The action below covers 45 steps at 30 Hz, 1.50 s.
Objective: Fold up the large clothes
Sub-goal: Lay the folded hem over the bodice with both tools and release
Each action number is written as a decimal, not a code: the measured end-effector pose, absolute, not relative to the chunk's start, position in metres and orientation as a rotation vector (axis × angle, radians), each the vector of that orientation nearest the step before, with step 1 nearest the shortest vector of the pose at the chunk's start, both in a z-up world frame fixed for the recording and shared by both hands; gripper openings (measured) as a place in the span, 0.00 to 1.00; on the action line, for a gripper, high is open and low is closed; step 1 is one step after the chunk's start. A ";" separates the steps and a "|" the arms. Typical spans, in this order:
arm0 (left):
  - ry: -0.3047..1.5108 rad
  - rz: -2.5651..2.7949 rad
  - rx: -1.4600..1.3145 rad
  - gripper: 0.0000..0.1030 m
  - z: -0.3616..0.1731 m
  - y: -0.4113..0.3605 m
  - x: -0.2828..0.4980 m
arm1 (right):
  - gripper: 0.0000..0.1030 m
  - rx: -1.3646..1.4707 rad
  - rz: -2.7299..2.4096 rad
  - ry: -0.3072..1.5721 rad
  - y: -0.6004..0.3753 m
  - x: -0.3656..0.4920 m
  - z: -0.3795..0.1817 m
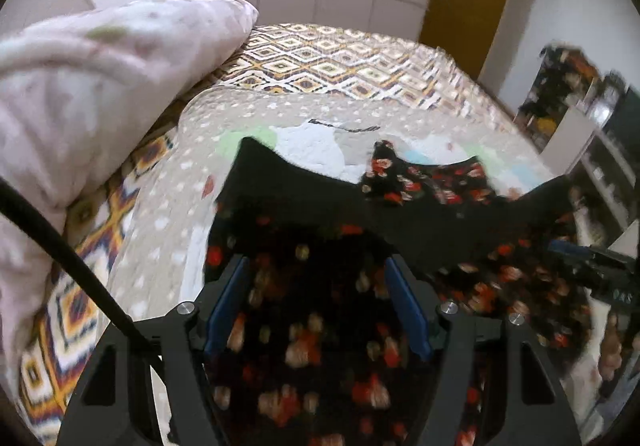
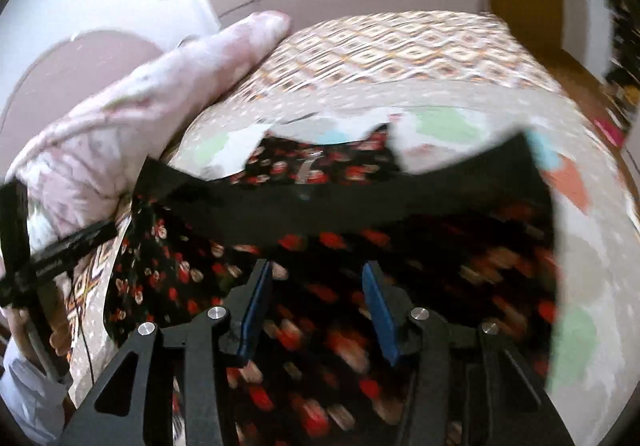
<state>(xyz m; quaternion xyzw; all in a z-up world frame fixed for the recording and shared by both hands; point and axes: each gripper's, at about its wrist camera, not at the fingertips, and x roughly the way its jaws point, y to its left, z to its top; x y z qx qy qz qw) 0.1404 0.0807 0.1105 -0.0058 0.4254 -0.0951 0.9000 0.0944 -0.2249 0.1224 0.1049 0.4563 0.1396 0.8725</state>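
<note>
The black floral garment (image 1: 320, 306) lies spread on the bed (image 1: 360, 62), on top of a beige quilt (image 1: 160, 214) with pale dots and coloured patches. Its plain black band (image 1: 304, 202) crosses the cloth on the far side, and one corner is turned up.

The left tongs (image 1: 318, 306) hover over the flower print with the blue pads (image 1: 226, 306) wide apart, and nothing is between them. The right tongs (image 2: 316, 310) are also apart, above the same cloth (image 2: 320, 346), with nothing between the pads (image 2: 378, 310).

A pink pillow (image 1: 80, 94) lies at the left of the bed. Both views are blurred.
</note>
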 end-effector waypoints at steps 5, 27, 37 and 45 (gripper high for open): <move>0.982 0.008 0.123 0.68 0.060 0.082 0.190 | 0.47 0.160 0.183 1.053 -0.205 0.143 0.074; 0.762 0.026 -0.011 0.84 0.129 0.106 0.075 | 0.48 0.211 0.088 0.876 -0.233 0.083 0.135; 0.540 0.159 0.048 0.98 0.156 0.076 -0.073 | 0.54 0.177 0.051 0.836 -0.240 -0.057 0.136; 0.639 0.113 0.064 1.00 0.132 0.065 -0.096 | 0.54 0.086 0.068 0.862 -0.212 -0.082 0.116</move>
